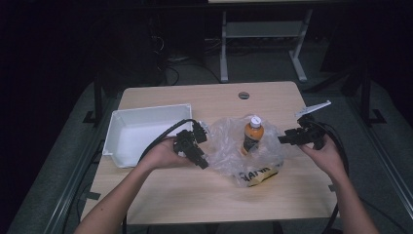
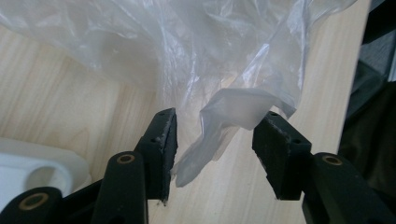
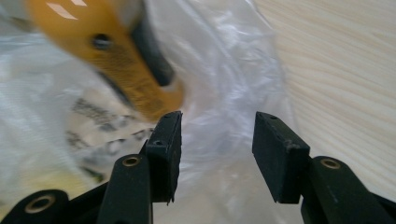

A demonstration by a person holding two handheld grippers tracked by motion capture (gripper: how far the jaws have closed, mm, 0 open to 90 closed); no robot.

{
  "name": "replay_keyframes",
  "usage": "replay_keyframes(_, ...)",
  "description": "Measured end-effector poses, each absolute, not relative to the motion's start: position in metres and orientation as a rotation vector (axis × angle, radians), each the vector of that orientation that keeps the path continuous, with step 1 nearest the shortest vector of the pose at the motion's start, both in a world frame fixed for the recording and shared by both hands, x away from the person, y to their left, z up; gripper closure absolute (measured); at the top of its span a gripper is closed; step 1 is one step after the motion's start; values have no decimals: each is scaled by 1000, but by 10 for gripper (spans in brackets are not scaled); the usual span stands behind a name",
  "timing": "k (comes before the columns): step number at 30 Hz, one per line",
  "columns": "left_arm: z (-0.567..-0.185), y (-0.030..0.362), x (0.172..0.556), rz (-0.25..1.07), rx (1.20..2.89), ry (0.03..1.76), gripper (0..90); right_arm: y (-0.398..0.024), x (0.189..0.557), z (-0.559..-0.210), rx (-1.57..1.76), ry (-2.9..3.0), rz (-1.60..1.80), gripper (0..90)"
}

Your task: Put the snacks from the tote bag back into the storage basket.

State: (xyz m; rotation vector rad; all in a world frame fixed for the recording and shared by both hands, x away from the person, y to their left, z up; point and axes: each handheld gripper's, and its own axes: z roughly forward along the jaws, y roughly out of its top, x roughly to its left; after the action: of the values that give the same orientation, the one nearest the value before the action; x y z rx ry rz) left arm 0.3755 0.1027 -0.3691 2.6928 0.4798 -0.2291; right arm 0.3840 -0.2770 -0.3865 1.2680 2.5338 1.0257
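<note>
Bin point(image 1: 127, 127): white, open-topped, at the table's point(image 1: 195, 195) nine o'clock edge.
Hole point(image 1: 243, 95): round grommet, twelve o'clock on table.
Desk frame point(image 1: 263, 44): grey, beyond table, twelve o'clock.

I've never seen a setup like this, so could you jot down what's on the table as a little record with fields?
Surface: wooden table
Centre: crumpled clear plastic bag with an orange bottle, white cap up, standing in it
Also in bag: yellow packet with dark lettering
Left side: white tray, nothing seen inside
Left gripper: jaws apart, a fold of the bag between them, not pinched
Right gripper: jaws apart, close beside the bag, holding nothing
</note>
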Motion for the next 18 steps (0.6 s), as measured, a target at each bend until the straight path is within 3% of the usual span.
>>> replay_keyframes(11, -352, 116, 374, -223, 2630, 507, 470, -257, 348, -370, 1107, 2583, 1144, 551)
replay_keyframes(18, -345, 126, 373, -224, 2594, 519, 445, -237, 331, -378, 1004, 2687, 1203, 670)
